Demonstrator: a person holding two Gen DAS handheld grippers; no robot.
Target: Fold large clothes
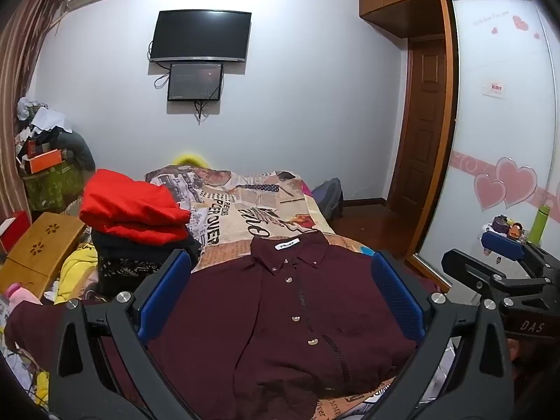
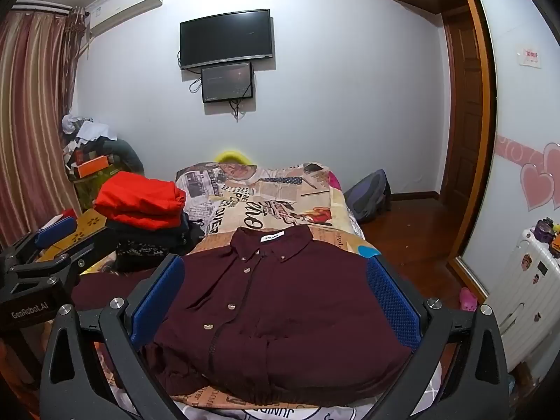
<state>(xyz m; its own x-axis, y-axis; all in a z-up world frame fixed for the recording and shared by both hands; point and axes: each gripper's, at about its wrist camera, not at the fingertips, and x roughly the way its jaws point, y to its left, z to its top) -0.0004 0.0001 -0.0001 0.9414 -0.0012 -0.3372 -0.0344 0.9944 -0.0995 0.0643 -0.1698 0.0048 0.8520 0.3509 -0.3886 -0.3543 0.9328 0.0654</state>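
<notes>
Shirt: your maroon button-up shirt (image 1: pixel 280 315) lies face up on the bed, collar away from you, buttons done up, white neck label showing.
Shirt's right side: judging by the tidy straight edge there, that sleeve looks already tucked in; you cannot see the sleeve itself.
Shirt's left side: the left sleeve (image 1: pixel 38 318) runs out flat to your left, not yet folded in.
Hem: the bottom edge nearest you is bunched and wavy, so it needs smoothing.
Progress: early, as far as you can judge. What seems left is bringing in the sleeve, folding the body, then stacking.
Left gripper: your left gripper (image 1: pixel 280 294) hovers over the shirt front, jaws spread wide, with nothing between the blue pads (image 1: pixel 164 294).
Right gripper: your right gripper (image 2: pixel 276 294) is the same, jaws fully apart above the shirt, holding nothing and not touching the cloth.
Bed: the newspaper-print bedspread (image 1: pixel 241 210) gives you flat room beyond the collar.
Finished pile: a folded red garment (image 1: pixel 136 206) sits on top of dark folded clothes (image 1: pixel 140 255), just left of the shirt; it looks like the pile this shirt joins.
Surroundings: loose yellow clothing (image 1: pixel 75 273) lies at the bed's left edge.
</notes>
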